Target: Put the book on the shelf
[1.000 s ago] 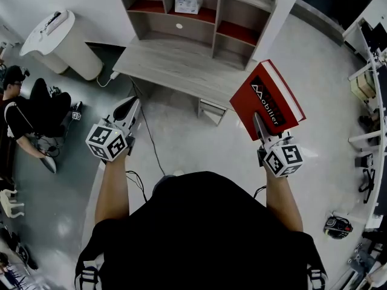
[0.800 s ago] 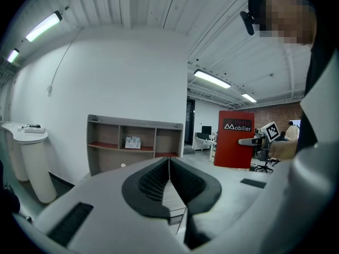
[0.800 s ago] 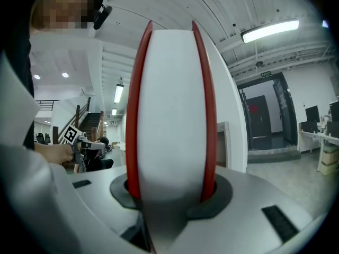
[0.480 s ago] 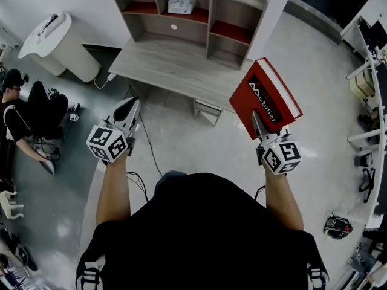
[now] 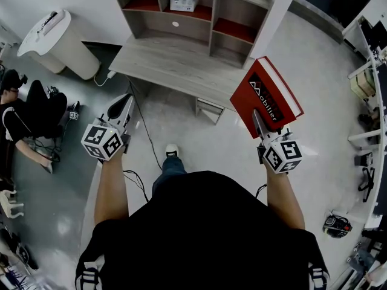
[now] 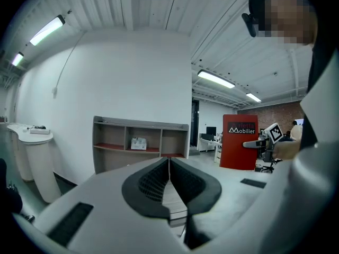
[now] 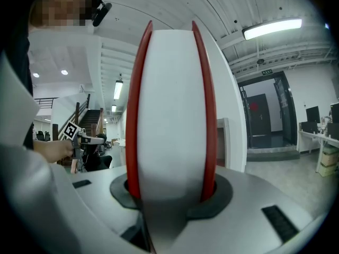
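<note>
Two grippers: right gripper [image 5: 257,118] clamped red book [image 5: 266,92] (pages toward its camera); left gripper [image 5: 124,99] closed, empty; shelf [image 5: 213,17] at 12 o'clock.

Bright, even light falls from a tube lamp [image 6: 216,79] above-right of the left gripper [image 6: 168,162] and another lamp [image 7: 271,28] up-right of the right gripper [image 7: 170,192]. Shadows are soft. Both gripper views bulge and blacken at their rims; the book [image 7: 169,115] between the right jaws is blurred and washed pale.

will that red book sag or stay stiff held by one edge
Probably stiff: the red book juts flat from the right claw without sagging. Its thick page block suggests weight, so it may twist in the grip.
</note>
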